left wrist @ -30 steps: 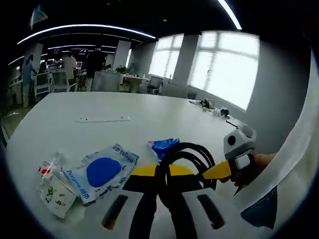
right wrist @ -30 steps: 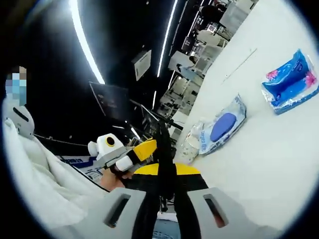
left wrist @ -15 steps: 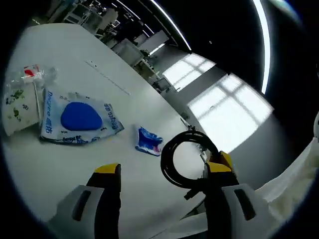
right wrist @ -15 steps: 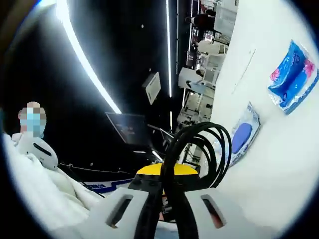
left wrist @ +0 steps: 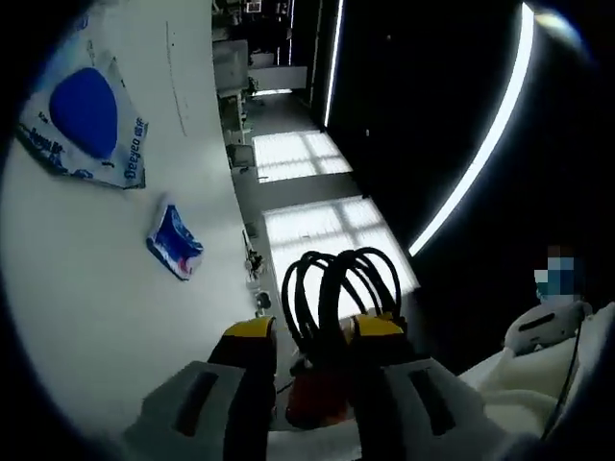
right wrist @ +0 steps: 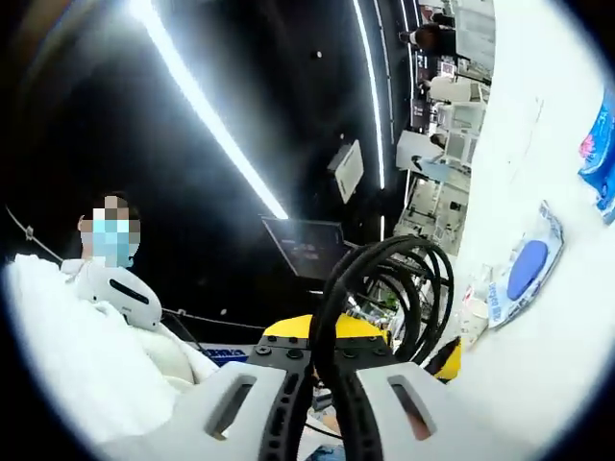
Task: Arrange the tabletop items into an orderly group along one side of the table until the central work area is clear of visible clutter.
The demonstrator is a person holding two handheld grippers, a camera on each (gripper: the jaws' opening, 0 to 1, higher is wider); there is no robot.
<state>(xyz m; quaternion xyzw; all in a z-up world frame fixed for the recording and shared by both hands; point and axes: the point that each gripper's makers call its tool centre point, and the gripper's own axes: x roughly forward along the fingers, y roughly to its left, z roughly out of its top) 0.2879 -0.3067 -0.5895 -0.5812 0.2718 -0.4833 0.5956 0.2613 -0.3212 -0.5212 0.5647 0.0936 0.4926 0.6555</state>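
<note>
A black coiled cable (right wrist: 384, 279) rises between the jaws of my right gripper (right wrist: 327, 331), which is shut on it. The same coil (left wrist: 336, 288) stands between the jaws of my left gripper (left wrist: 314, 329); they sit apart on either side of the loops. A yellow tip of the left gripper (right wrist: 447, 360) shows just right of the coil. Both grippers hang off the edge of the white table (left wrist: 77, 317). On the table lie a wipes pack with a blue lid (left wrist: 86, 115) and a small blue tissue pack (left wrist: 175, 245).
The wipes pack (right wrist: 524, 274) and the blue tissue pack (right wrist: 601, 144) lie far out on the table (right wrist: 567, 365), with a clear plastic bag (right wrist: 474, 307) beside the wipes. A person in white (right wrist: 106, 288) stands close behind the grippers. Desks and chairs fill the far room.
The left jaws have narrowed and now straddle the coil, which was off to their right half a second ago. Both views have rolled further. The right gripper keeps its hold.
</note>
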